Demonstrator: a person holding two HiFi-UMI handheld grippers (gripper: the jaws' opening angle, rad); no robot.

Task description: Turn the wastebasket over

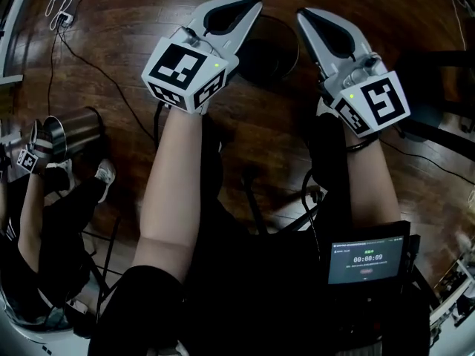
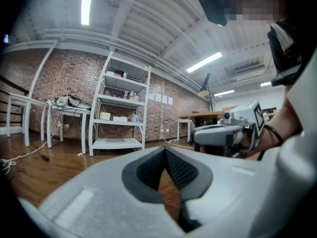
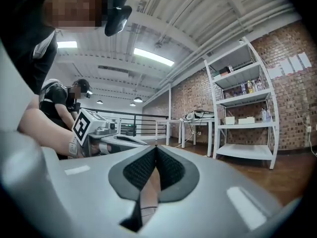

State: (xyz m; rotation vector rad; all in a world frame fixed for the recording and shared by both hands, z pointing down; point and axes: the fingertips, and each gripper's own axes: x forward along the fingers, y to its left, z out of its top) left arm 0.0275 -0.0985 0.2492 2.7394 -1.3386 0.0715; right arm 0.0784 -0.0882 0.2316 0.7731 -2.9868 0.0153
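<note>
The left gripper and right gripper are clamped shut on nothing above what looks like the dark wastebasket, so whether it is already turned over cannot be told.

The person holds both arms out ahead, side by side. The left forearm and the right forearm are bare, with a dark band at the right wrist. The left hand-held gripper points forward and level, its jaws closed tip to tip with nothing between them. The right hand-held gripper lies just beside it, also level, jaws pressed together and empty. The two grippers angle slightly toward each other without touching. Each gripper's view shows the other alongside it.
</note>
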